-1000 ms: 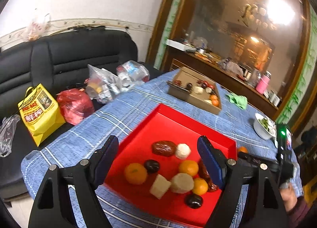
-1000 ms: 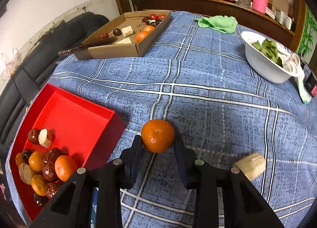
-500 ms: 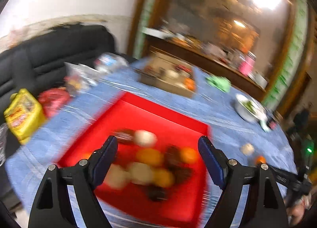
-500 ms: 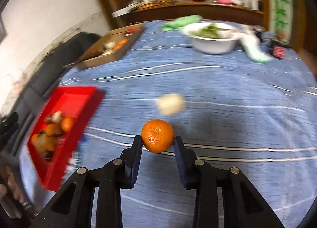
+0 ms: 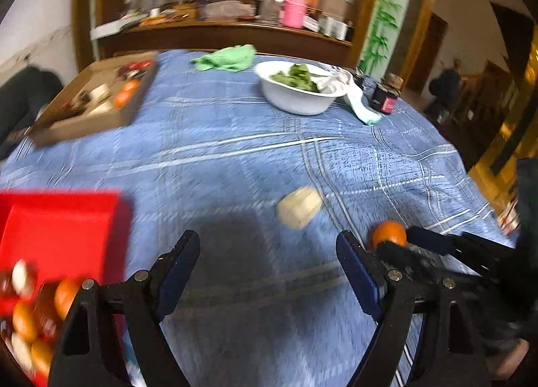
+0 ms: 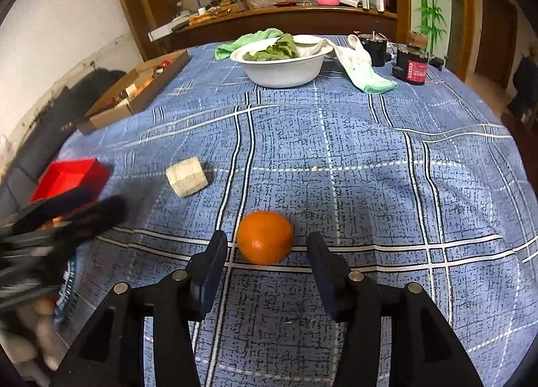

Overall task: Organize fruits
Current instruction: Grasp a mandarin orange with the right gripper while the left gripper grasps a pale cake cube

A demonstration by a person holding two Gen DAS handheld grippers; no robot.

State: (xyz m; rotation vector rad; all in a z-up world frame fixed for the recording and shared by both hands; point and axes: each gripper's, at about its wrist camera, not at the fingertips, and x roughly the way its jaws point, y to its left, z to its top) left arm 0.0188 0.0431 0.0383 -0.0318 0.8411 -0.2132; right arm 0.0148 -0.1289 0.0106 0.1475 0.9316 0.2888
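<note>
An orange (image 6: 265,241) rests on the blue checked tablecloth between the fingers of my right gripper (image 6: 267,246). Its jaws are opening, and a gap shows on each side of the fruit. The same orange (image 5: 388,234) shows at the right of the left wrist view, at the right gripper's tips. My left gripper (image 5: 267,246) is open over bare cloth with nothing between its fingers. A pale cut chunk (image 5: 299,207) lies just beyond it. The red tray (image 5: 64,219), with several oranges and dark fruits in its near corner, sits at the left.
A cardboard box (image 6: 134,94) with more fruit pieces lies at the far left. A white bowl of greens (image 6: 282,64), a green cloth (image 5: 228,57) and a dark jar (image 6: 412,66) stand at the back. A sideboard stands beyond the table.
My left gripper swung right, from over the red tray to the bare cloth. My right gripper carried the orange away from the tray, and its jaws have parted from it.
</note>
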